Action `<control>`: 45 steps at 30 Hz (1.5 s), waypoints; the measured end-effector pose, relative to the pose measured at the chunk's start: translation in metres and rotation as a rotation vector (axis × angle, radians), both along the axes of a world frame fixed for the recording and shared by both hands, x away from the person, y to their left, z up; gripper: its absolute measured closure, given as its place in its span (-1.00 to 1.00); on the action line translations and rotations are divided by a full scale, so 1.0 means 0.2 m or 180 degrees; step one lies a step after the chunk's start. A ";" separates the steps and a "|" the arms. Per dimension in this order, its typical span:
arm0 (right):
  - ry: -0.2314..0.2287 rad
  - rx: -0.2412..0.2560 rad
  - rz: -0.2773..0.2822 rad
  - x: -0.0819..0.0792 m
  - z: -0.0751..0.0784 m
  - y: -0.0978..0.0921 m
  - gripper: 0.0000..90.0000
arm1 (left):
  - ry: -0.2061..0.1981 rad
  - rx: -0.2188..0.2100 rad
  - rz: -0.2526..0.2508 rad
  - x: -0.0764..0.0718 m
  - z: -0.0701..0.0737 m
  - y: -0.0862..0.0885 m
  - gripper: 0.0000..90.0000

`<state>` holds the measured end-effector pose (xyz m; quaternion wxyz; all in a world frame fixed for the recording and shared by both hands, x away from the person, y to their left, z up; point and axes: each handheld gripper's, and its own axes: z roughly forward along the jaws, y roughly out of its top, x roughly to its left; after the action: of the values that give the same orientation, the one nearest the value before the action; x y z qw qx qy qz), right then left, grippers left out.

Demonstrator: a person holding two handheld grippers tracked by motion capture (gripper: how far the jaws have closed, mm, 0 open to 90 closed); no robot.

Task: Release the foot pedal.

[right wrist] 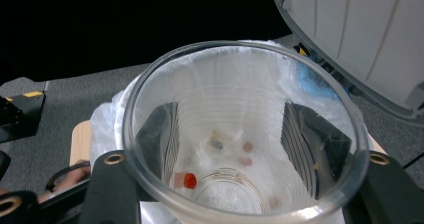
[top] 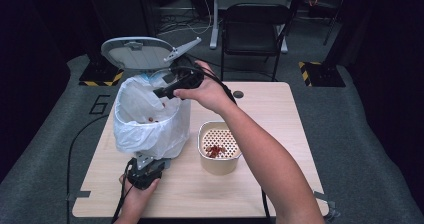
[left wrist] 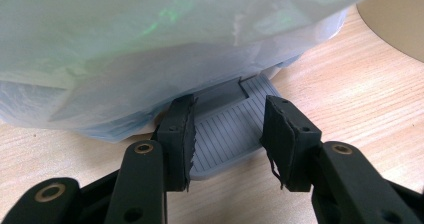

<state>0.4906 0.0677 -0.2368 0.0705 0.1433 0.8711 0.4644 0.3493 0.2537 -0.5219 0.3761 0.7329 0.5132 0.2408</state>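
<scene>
Over the lined bin [top: 150,119], right gripper [top: 172,88] clamps a tipped cup [right wrist: 240,134]; left gripper [left wrist: 227,134], jaws parted, presses the pedal [left wrist: 227,129], keeping the lid [top: 136,51] raised.

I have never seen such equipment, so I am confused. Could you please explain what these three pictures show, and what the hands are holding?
A person works at a wooden table, holding a two-jaw tool in each hand. The high view looks down from above. The other two views come from cameras riding on the tools.

The left gripper is open, its jaws over the grey pedal of a small bin lined with a white bag; the bin's lid stands open. The right gripper grips a clear plastic cup above the bin. Beside the bin stands a beige strainer container with red bits.
</scene>
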 end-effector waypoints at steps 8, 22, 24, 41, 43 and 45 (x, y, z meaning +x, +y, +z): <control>-0.0117 -0.0018 -0.0039 0.00 -0.01 0.09 -0.10 | 0.0000 -0.0003 -0.0003 0.00 0.00 0.00 0.25; -0.0136 -0.0042 -0.0145 0.00 -0.05 0.23 -0.13 | -0.0016 -0.0035 0.0032 0.00 0.00 0.00 0.25; -0.0138 -0.0036 -0.0208 0.00 -0.07 0.25 -0.14 | -0.0032 0.0000 -0.0015 0.00 0.00 0.00 0.25; -0.0167 0.0005 -0.0466 -0.02 -0.15 0.33 -0.81 | 0.0025 0.0015 -0.0058 0.00 0.01 0.01 0.25; -0.0203 -0.0016 -0.0445 -0.03 -0.15 0.33 -0.80 | 0.0039 -0.0034 0.0011 0.00 0.00 0.00 0.25; -0.0178 0.0011 -0.0431 -0.03 -0.16 0.31 -0.76 | 0.0015 0.0014 -0.0052 0.00 0.00 0.01 0.25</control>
<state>0.4846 0.1301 -0.2678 0.1258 0.1889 0.8563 0.4639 0.3501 0.2555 -0.5209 0.3753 0.7384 0.5076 0.2372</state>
